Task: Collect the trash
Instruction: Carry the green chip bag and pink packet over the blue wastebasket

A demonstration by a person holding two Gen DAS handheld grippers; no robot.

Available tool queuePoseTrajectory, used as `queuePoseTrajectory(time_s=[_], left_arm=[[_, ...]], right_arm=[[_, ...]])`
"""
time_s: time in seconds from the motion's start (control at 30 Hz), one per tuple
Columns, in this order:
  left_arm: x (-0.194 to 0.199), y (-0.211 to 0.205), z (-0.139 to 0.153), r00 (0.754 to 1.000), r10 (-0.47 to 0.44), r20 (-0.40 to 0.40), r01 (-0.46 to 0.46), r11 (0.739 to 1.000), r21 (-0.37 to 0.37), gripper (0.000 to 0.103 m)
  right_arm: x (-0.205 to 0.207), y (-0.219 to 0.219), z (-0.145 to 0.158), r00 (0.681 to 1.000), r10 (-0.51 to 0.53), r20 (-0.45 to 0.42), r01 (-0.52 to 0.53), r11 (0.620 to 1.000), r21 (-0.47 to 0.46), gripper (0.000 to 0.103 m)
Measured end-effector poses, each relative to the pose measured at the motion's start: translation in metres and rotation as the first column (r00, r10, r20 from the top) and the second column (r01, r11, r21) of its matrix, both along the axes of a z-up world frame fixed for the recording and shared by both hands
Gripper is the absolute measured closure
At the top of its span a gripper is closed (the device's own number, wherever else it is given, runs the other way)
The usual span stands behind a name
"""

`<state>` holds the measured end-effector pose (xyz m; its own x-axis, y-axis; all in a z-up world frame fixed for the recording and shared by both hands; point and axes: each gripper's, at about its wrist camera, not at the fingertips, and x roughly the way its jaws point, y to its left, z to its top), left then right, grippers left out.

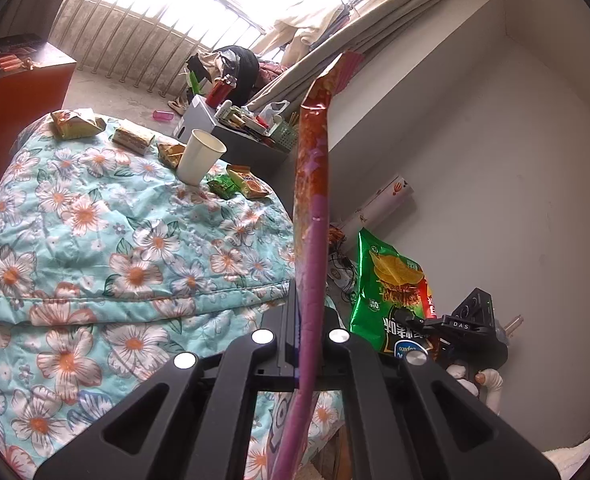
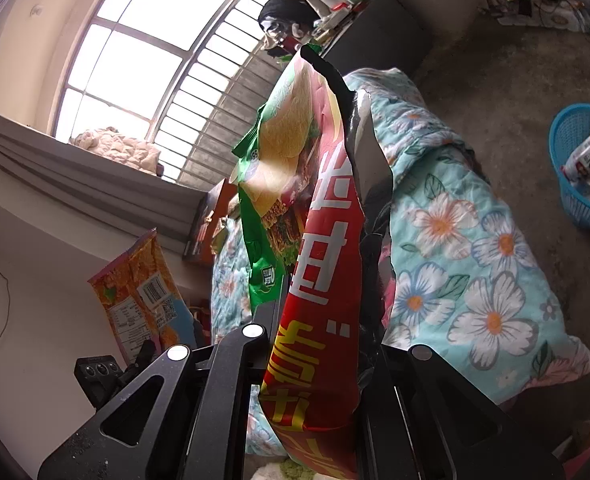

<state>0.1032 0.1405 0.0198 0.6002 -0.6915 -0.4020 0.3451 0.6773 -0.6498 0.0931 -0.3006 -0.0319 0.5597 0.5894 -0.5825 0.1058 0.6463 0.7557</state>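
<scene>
My left gripper [image 1: 309, 300] is shut on an orange and purple snack bag [image 1: 313, 184], seen edge-on and held up above the floral quilt [image 1: 115, 248]. That bag also shows in the right wrist view [image 2: 143, 296] at the left. My right gripper [image 2: 323, 288] is shut on a green and red chip bag [image 2: 315, 208], held up in the air; it also shows in the left wrist view [image 1: 391, 292]. On the quilt's far end lie several snack wrappers [image 1: 75, 124] and a white paper cup [image 1: 199, 156]. A blue trash basket [image 2: 583, 168] stands on the floor at the right with some trash in it.
A grey box [image 1: 231, 136] full of clutter stands beyond the bed. An orange cabinet [image 1: 19, 92] is at the far left. A window with bars [image 2: 143, 60] and curtains is behind. The white wall [image 1: 495, 160] is at the right.
</scene>
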Motion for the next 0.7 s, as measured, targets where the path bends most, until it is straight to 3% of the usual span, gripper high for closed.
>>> queuePoseTrajectory(time_s=[0.33, 0.7], left_arm=[[0.019, -0.036, 0.016, 0.997, -0.069, 0.029, 0.068, 0.998, 0.015, 0.103], [0.04, -0.075, 0.013, 0.99, -0.141, 0.012, 0.141, 0.99, 0.022, 0.103]], right_arm=[[-0.024, -0.028, 0.0, 0.996, -0.084, 0.021, 0.083, 0.996, 0.023, 0.098], [-0.051, -0.055, -0.011, 0.985, -0.174, 0.015, 0.173, 0.984, 0.046, 0.098]])
